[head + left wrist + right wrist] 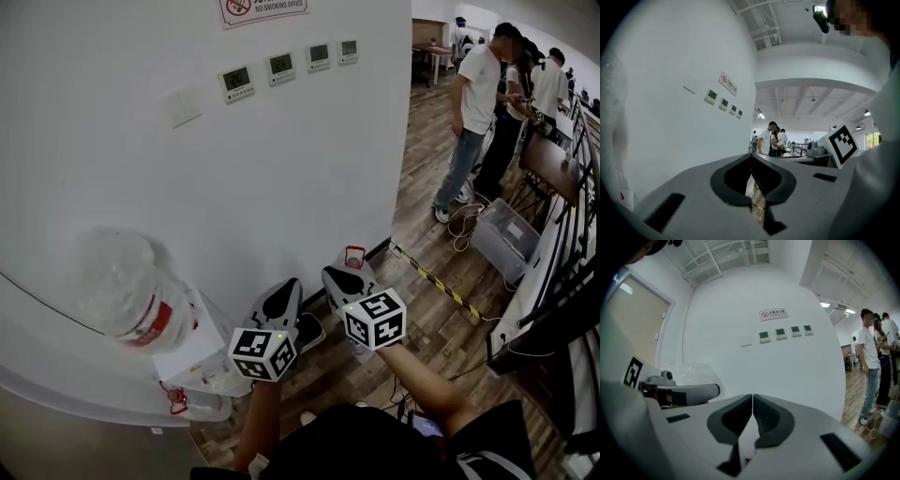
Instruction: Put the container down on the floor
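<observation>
**Both grippers empty by the wall; container not in either**

- Nearest: left gripper (281,298) and right gripper (349,279) are held side by side, low, facing the white wall (281,159). In the left gripper view the jaws are pressed together at the tips with nothing between them, and floor shows through the gap behind. The right gripper view shows the same: jaws pressed together, bare wall beyond.
- Just left of the grippers: a big clear bottle (127,281) with a red label sits on a white dispenser (202,370), off the floor.
- Farther right: a clear lidded bin (506,236) stands on the wood floor (431,309), beside loose cables (459,225) and a group of people (473,103).
- I cannot settle which of the two is the container. If it is the bin, it already rests on the floor. If it is the bottle, it is up on the dispenser. The scene fits either a container yet to be gripped or one already set down and let go.
- Risks, as I judge them:
  - The bottle looks smooth, round and bulky, so a two-jaw pinch could slip and drop it.
  - The cables and the striped strip (441,281) could snag a foot while carrying.
  - The people stand close to the bin, so a swing of either gripper there could hit someone.
</observation>
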The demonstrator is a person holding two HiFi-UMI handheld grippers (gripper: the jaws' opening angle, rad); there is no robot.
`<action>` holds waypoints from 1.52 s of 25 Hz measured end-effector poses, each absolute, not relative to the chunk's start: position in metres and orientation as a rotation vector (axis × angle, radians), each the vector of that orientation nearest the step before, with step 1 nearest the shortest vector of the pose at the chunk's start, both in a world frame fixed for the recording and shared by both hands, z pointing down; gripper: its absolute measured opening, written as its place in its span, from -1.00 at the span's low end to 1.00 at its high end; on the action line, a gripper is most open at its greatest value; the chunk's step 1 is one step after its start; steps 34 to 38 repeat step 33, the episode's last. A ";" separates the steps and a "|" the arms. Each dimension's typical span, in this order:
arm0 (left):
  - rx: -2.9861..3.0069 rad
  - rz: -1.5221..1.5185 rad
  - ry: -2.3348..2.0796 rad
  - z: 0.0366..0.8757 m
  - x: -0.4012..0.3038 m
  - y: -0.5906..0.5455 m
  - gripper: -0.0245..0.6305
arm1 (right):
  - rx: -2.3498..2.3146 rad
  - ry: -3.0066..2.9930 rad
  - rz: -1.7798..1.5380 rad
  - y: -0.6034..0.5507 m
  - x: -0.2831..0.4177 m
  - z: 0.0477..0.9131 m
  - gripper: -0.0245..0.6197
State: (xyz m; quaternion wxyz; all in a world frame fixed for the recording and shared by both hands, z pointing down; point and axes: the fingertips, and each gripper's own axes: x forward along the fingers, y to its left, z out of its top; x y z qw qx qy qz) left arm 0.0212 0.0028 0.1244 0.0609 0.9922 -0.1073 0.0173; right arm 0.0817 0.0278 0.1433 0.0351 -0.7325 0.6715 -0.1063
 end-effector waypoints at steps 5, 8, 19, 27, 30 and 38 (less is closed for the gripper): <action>2.999 0.047 -0.329 0.123 0.016 -0.007 -0.88 | -2.248 2.065 -0.325 0.018 0.076 0.142 -0.83; 2.998 0.044 -0.321 0.123 0.015 -0.010 -0.88 | -2.248 2.066 -0.321 0.016 0.073 0.141 -0.83; 2.999 0.039 -0.298 0.122 0.007 -0.015 -0.88 | -2.257 2.053 -0.318 0.011 0.064 0.138 -0.83; 2.983 0.034 -0.285 0.123 0.000 -0.016 -0.88 | -2.267 2.048 -0.330 0.011 0.058 0.140 -0.83; 2.981 0.029 -0.278 0.123 -0.002 -0.016 -0.88 | -2.268 2.045 -0.334 0.011 0.055 0.141 -0.83; 2.980 0.028 -0.271 0.124 -0.004 -0.015 -0.88 | -2.267 2.042 -0.338 0.011 0.051 0.142 -0.83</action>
